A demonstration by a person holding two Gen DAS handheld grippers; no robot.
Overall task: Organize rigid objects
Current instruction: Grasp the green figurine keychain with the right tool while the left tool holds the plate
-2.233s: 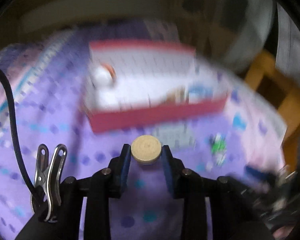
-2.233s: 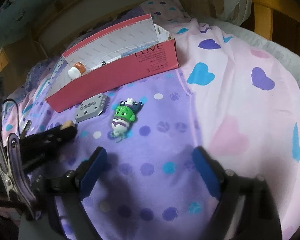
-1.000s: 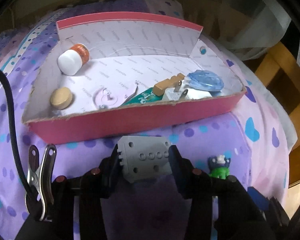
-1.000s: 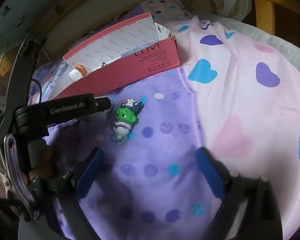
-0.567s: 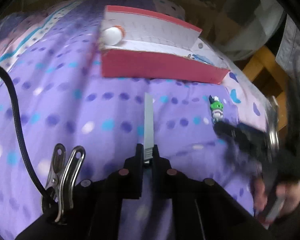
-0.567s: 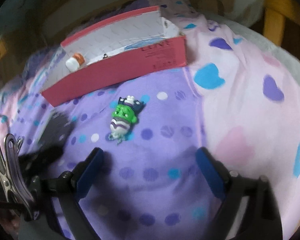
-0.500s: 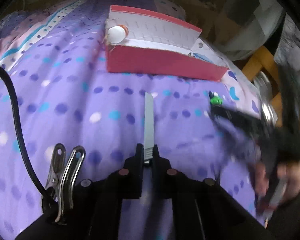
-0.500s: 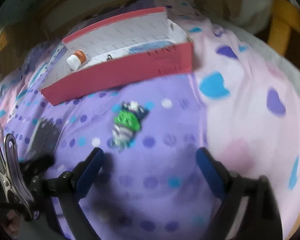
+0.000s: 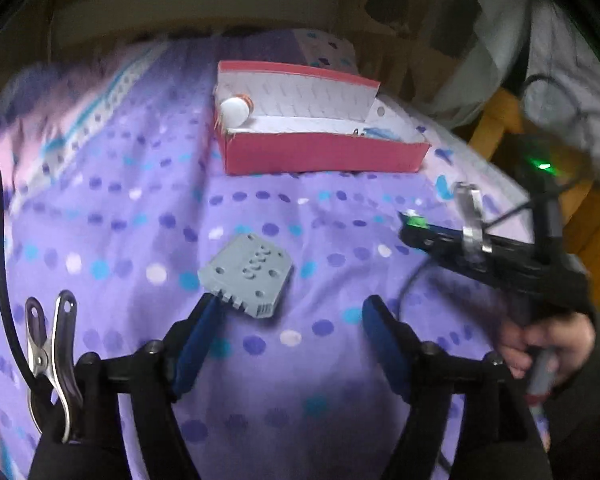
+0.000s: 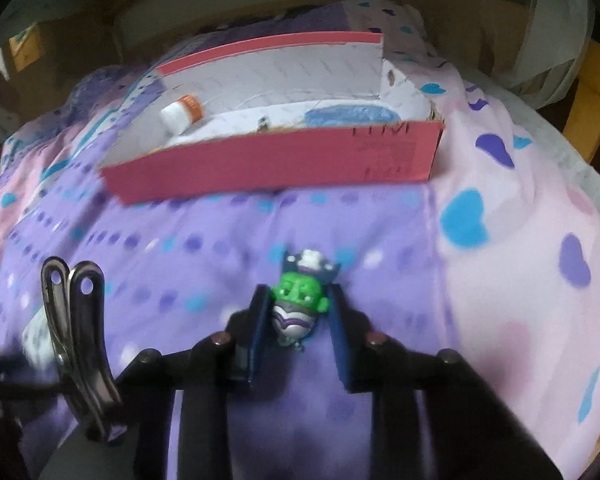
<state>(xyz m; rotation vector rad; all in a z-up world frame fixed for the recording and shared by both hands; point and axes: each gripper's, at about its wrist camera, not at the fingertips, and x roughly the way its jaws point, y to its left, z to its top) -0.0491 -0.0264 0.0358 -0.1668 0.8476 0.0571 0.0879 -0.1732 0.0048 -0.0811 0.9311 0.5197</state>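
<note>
The left gripper (image 9: 290, 330) has its fingers (image 9: 194, 340) spreading, nothing gripped; the right gripper (image 10: 298, 320) closes onto one green toy figure (image 10: 298, 304). A purple dotted bedspread (image 9: 120, 220) carries one red box (image 9: 324, 156) holding a white-capped bottle (image 9: 236, 110) and something blue. One grey block (image 9: 246, 274) lies loose on the cloth.

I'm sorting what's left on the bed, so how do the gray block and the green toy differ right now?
The gray block is flat, square and dotted with holes; the green toy is a small rounded figure. The block lies free ahead of the opening left hand-held gripper; the toy sits between the closing pads of the right hand-held gripper. Both are outside the red box.
</note>
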